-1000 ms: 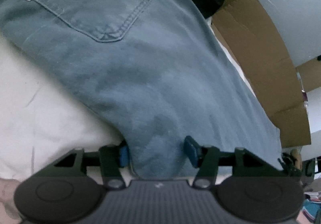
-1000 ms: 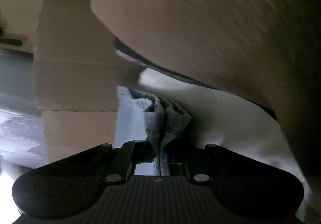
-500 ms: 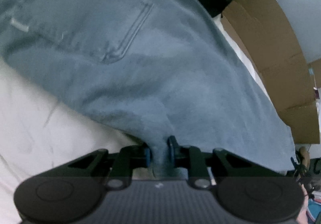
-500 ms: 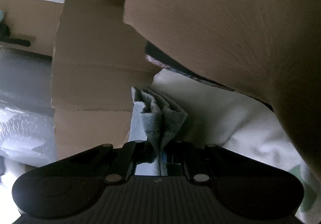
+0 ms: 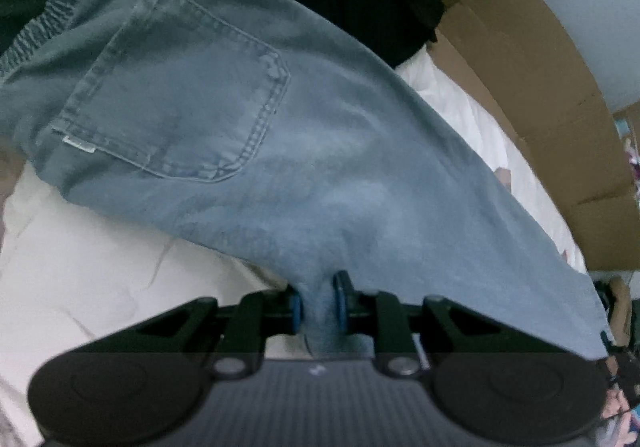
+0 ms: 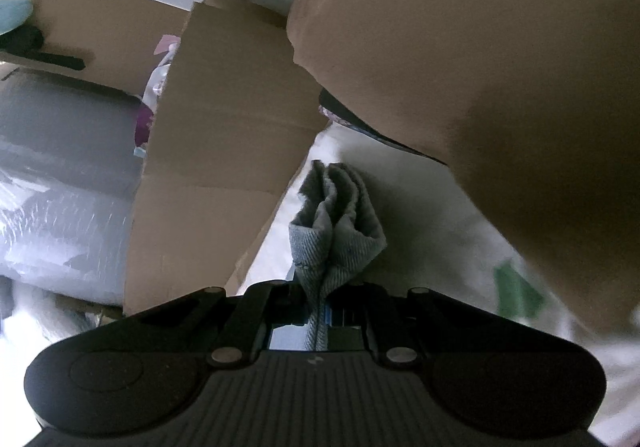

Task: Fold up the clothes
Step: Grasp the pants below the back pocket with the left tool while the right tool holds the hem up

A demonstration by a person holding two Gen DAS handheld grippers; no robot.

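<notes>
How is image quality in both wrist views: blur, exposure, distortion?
Left wrist view: jeans evenly lit, pocket stitching fairly sharp, fisheye bending at the edges. Right wrist view: the tan fabric is dim and soft, the white bedding bright, and the pinched denim shows crisp weave.

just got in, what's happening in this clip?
A person is folding a pair of light blue jeans on a white sheet, with a handheld gripper in each hand. The left gripper is shut on a bunched fold of the denim below the back pocket. The right gripper is shut on a gathered edge of the same grey-blue fabric, which sticks up in pleats. Cardboard stands beside the sheet. The fold itself is not finished.
</notes>
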